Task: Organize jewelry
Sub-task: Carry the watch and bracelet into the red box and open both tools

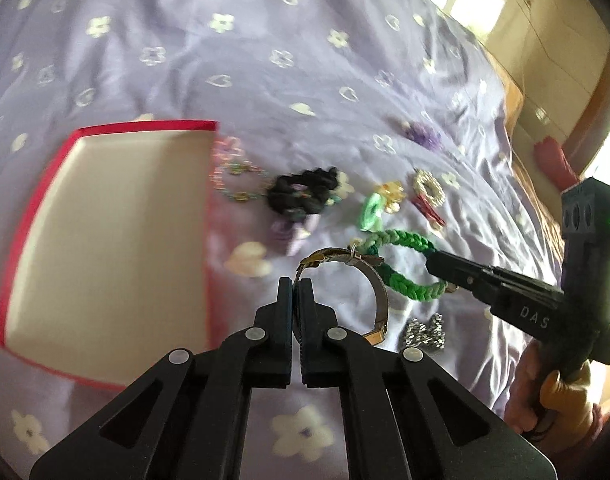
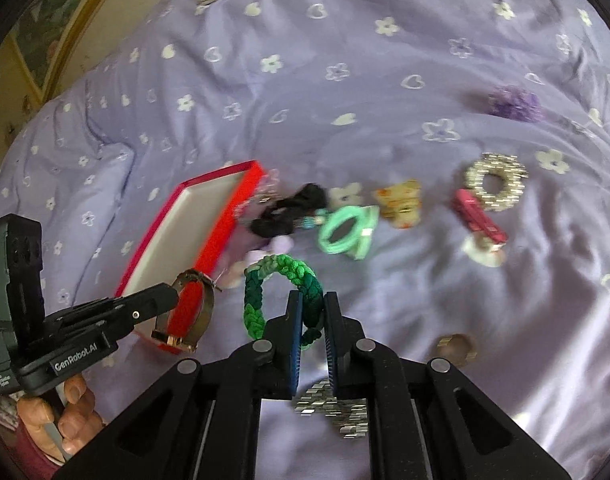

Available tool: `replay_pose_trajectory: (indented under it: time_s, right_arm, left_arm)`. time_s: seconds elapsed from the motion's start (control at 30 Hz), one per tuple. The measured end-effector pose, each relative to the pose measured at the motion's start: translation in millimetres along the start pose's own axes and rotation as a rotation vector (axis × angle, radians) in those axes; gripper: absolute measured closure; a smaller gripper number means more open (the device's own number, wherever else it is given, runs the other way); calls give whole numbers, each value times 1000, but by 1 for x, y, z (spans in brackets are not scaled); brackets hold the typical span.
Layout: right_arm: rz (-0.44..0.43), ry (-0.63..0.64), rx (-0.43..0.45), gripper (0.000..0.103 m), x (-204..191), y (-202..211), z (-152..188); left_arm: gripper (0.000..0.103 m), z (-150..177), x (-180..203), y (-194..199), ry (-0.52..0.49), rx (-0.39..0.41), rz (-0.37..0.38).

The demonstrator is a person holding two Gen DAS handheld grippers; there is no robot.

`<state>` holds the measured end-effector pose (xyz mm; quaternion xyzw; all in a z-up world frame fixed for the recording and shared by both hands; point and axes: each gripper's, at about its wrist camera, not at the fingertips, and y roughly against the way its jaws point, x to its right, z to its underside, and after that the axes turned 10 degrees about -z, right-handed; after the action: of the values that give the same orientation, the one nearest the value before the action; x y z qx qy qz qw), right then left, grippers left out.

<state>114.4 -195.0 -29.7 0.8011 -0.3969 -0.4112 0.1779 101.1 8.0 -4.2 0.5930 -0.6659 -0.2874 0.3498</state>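
My left gripper (image 1: 295,286) is shut on a gold and steel watch (image 1: 379,294), held above the bed just right of the red box (image 1: 105,240); it also shows in the right wrist view (image 2: 197,312). My right gripper (image 2: 313,300) is shut on a green braided bracelet (image 2: 277,280), lifted beside the watch; the bracelet also shows in the left wrist view (image 1: 405,276). The red box (image 2: 201,232) has a white inside with nothing in it.
Loose on the lilac flowered bedspread (image 2: 345,80) lie a black scrunchie (image 2: 289,210), a mint hair tie (image 2: 343,230), a yellow flower clip (image 2: 401,202), a pink clip (image 2: 479,216), a silver bead ring (image 2: 497,182), a purple scrunchie (image 2: 515,102) and a silver chain (image 2: 333,408).
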Motion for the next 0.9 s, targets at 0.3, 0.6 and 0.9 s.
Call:
replay_pose_trajectory:
  time_s: [0.3,0.6,0.9]
  right_arm:
    - [-117,65,-57,93,-63,-43,-1]
    - [-171,121,-149,93,-115,-102,1]
    - [-156,159,-255,93,-131,-153,5]
  left_arm:
    - [101,11,-76,19,101,17,-105]
    - [101,17,-140,18,168,9,-205]
    - [101,20,-169,-6,182,-56,-259]
